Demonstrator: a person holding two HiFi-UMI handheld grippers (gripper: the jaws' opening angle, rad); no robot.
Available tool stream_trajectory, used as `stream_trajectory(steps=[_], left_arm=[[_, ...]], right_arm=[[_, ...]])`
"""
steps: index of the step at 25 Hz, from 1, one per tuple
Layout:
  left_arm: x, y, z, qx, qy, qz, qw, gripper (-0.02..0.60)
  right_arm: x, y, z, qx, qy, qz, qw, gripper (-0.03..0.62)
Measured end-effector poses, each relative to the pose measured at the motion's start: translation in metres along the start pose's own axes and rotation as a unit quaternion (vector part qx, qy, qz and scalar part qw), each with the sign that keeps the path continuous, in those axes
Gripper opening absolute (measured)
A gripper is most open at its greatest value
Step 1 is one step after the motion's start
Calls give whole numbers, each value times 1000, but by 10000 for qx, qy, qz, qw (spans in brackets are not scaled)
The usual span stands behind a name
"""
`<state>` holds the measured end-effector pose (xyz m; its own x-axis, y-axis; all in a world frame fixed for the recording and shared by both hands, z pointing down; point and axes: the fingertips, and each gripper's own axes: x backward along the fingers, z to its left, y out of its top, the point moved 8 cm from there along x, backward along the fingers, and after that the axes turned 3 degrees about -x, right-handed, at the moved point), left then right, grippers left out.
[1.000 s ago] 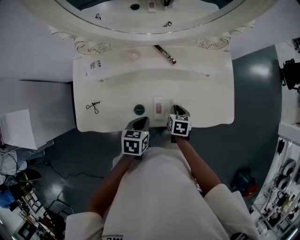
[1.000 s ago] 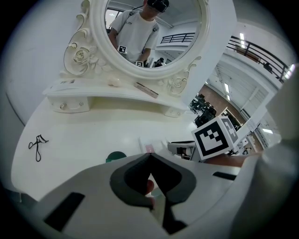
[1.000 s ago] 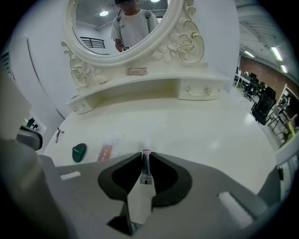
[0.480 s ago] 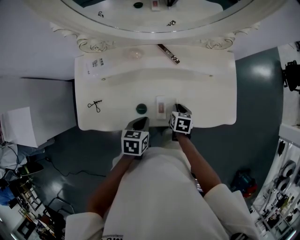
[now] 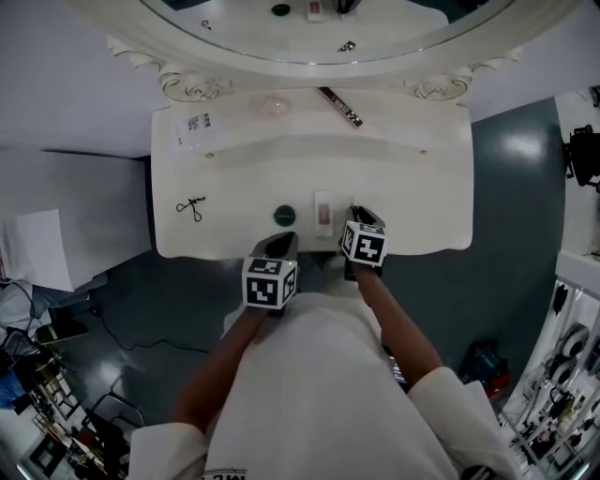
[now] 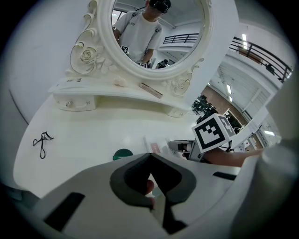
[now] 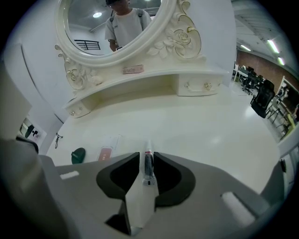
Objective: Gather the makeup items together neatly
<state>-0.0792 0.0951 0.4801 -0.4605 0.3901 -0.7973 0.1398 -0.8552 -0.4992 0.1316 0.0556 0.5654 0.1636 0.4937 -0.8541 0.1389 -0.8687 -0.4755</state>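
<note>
On the white vanity table (image 5: pixel 412 197) a green round compact (image 5: pixel 284 216) lies beside a flat pink-and-white box (image 5: pixel 322 212). Just right of the box is my right gripper (image 5: pixel 364 217). A thin dark tube with a white cap (image 7: pixel 148 167) lies between its jaws, against the right pad, with a slit on the left. These jaws have just been opening a little. My left gripper (image 5: pixel 278 241) hangs at the table's front edge below the compact, its fingertips together (image 6: pixel 149 156) and holding nothing. A black eyelash curler (image 5: pixel 190 208) lies apart at the far left.
On the raised back shelf lie a printed packet (image 5: pixel 194 126), a pale shell-like piece (image 5: pixel 275 106) and a brown stick (image 5: pixel 339 106). An ornate oval mirror (image 5: pixel 309 28) stands behind the shelf. Dark floor surrounds the table, and the person's body is close to its front edge.
The head view has shifted slightly. Both grippers stay where they were at the table's front edge, and the items on the table have not moved.
</note>
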Motion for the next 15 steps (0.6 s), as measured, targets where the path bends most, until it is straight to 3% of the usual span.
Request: stream_trajectory(steps=[15], left_arm=[[11, -1, 8, -50, -82, -176, 9998, 9]], right_arm=[[27, -2, 15, -5, -143, -260, 9996, 107]])
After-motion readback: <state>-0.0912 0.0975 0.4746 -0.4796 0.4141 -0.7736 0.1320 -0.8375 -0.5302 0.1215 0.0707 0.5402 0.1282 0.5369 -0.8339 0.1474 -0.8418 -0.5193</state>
